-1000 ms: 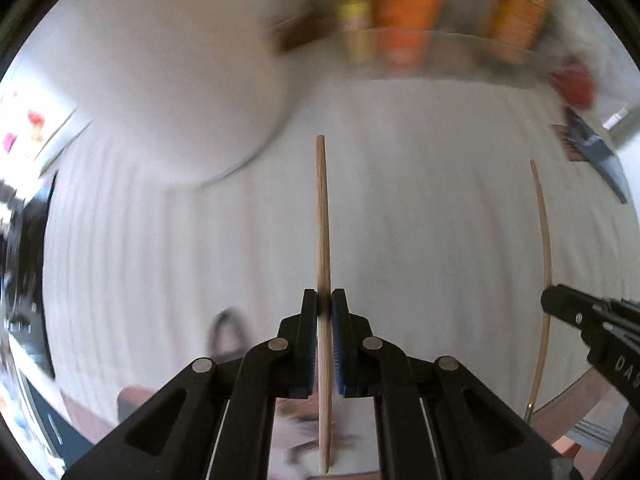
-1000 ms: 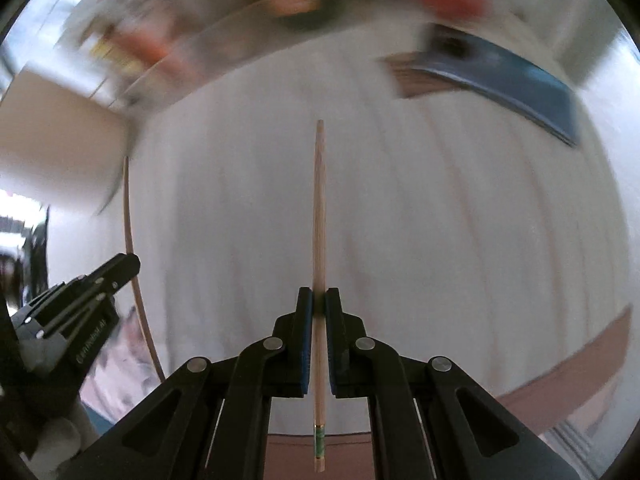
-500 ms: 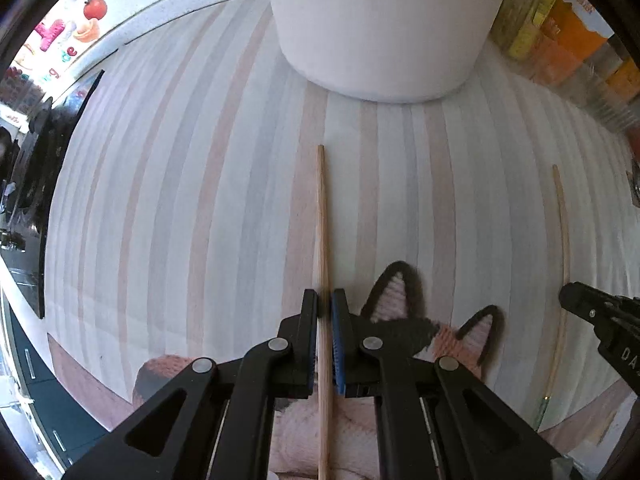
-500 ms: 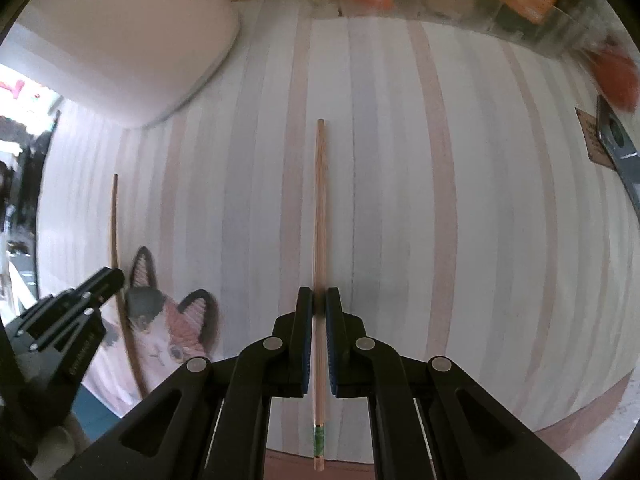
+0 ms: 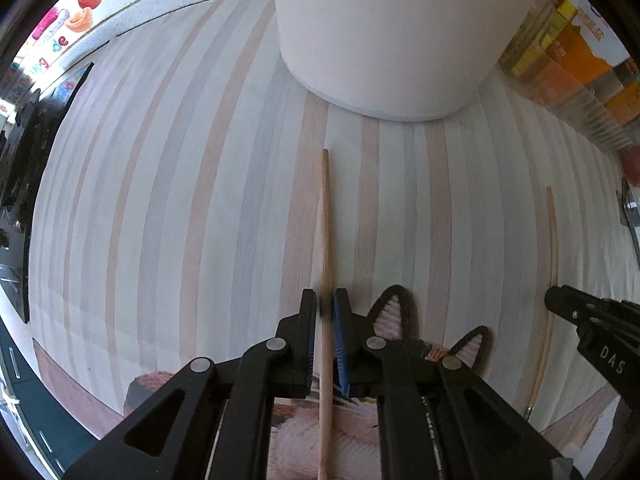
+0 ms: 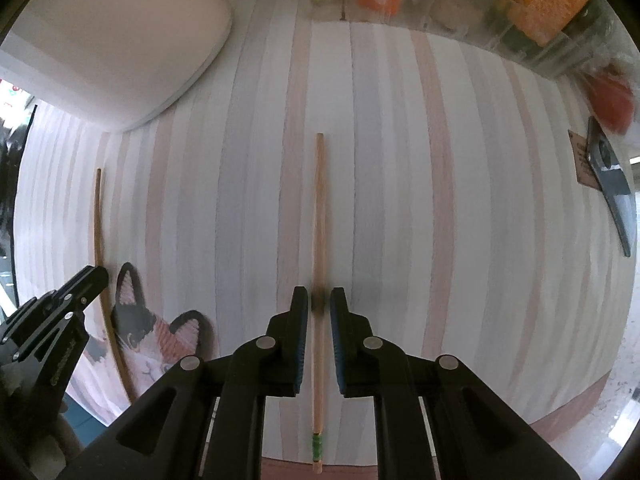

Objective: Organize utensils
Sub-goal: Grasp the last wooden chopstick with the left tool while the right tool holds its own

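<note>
2 chopsticks lie parallel on the striped mat [image 6: 460, 208], left chopstick [image 5: 325, 240] and right chopstick [image 6: 319, 240] well apart, white container [image 5: 384, 32] behind the left one, packets [image 6: 536, 8] along the far edge.

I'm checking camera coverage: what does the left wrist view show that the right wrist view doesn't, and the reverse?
Only the left wrist view shows the fruit stickers on the wall. Only the right wrist view shows the green band on its chopstick and the dark blade at far right. Both show the striped mat, the white container, the cat picture, the boxes, and both chopsticks, one between each open gripper's fingers.
</note>
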`<state>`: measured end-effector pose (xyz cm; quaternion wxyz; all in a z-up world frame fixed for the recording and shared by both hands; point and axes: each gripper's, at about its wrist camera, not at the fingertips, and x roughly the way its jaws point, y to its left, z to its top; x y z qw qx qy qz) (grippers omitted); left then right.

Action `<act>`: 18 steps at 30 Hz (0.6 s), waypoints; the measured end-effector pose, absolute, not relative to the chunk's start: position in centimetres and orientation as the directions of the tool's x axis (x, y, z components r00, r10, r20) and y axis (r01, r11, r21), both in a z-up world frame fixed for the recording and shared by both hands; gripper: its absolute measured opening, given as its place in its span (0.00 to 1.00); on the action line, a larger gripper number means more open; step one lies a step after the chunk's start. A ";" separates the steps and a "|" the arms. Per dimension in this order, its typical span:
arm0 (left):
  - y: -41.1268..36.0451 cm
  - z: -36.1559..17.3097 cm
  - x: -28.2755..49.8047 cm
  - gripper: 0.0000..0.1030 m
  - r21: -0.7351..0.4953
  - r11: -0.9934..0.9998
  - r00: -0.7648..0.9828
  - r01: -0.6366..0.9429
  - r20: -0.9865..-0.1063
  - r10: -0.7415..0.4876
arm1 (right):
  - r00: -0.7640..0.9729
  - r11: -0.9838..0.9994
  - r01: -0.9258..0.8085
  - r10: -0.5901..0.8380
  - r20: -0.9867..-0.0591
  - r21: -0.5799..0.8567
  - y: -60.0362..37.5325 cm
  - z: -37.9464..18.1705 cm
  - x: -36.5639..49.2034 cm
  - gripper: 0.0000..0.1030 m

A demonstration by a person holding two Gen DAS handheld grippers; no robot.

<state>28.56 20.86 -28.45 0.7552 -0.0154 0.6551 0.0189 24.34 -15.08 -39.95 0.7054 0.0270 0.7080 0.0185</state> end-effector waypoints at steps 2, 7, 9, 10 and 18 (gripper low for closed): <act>20.4 -28.3 29.0 0.08 0.005 0.999 0.142 -0.051 -0.990 0.012 | -0.001 0.998 0.013 0.056 -0.998 0.056 -15.1 -40.1 24.6 0.12; 20.0 -28.6 29.9 0.07 0.018 0.999 0.150 -0.039 -0.988 0.024 | 0.035 1.000 -0.002 0.024 -0.999 0.024 -14.0 -39.6 25.3 0.12; 19.9 -28.8 30.4 0.04 0.027 0.999 0.152 -0.024 -0.988 0.030 | 0.047 1.000 -0.015 0.007 -0.999 0.007 -13.6 -39.5 25.5 0.12; 19.6 -28.8 30.5 0.03 0.033 0.999 0.154 -0.016 -0.987 0.035 | 0.048 1.000 -0.026 -0.001 -0.999 -0.002 -13.2 -39.4 25.7 0.12; 18.0 -28.6 31.3 0.03 0.074 0.997 0.170 0.012 -0.983 0.071 | 0.036 1.000 -0.028 -0.006 -0.999 -0.007 -12.7 -39.4 26.7 0.12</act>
